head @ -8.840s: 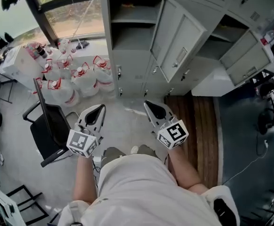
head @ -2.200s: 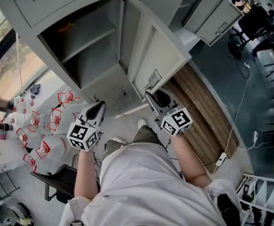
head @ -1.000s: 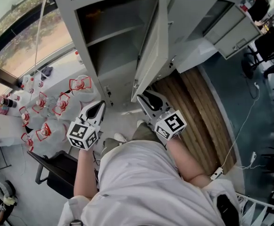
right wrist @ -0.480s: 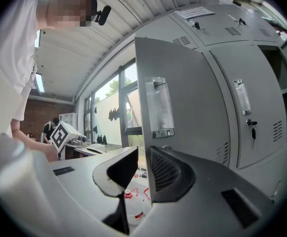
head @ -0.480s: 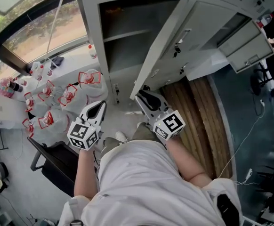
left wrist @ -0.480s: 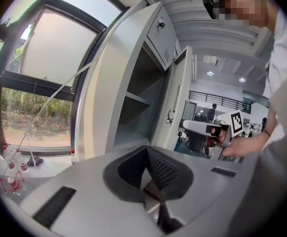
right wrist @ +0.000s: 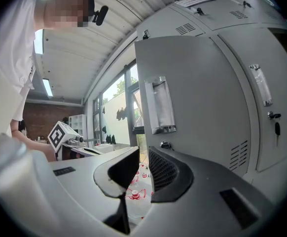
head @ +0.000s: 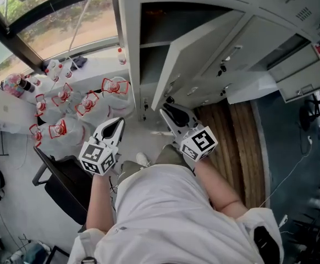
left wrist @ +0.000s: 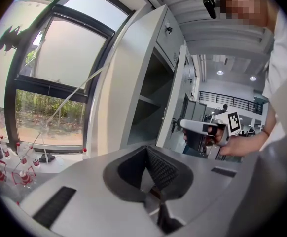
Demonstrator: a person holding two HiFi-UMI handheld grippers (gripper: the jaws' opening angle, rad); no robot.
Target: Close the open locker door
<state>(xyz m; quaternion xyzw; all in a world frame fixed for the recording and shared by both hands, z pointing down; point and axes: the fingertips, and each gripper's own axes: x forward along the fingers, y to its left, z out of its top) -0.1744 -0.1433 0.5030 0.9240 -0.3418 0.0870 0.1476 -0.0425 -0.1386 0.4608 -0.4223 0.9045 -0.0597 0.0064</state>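
The grey locker door [head: 204,54] stands partly open, hinged on the right, in front of its dark empty compartment [head: 157,43]. My right gripper [head: 166,110] is at the door's lower free corner. In the right gripper view the door [right wrist: 197,98] and its handle [right wrist: 162,105] fill the view just beyond the right gripper [right wrist: 142,154]. Its jaws are closing with a narrow gap, and the door's edge lines up with that gap; no pad presses on it. My left gripper [head: 117,123] hangs shut and empty to the left, with its pads [left wrist: 158,167] meeting at the tip.
Several red-capped water bottles [head: 83,106] crowd the floor by the window at left. A black chair [head: 64,177] stands beside my left arm. A wooden floor strip [head: 231,142] runs along the lockers' right. Another locker door [head: 303,73] stands open further right.
The head view has swung, so the door's outer face now shows more. The right gripper has stayed at the door's lower free corner. The left gripper has kept its place.
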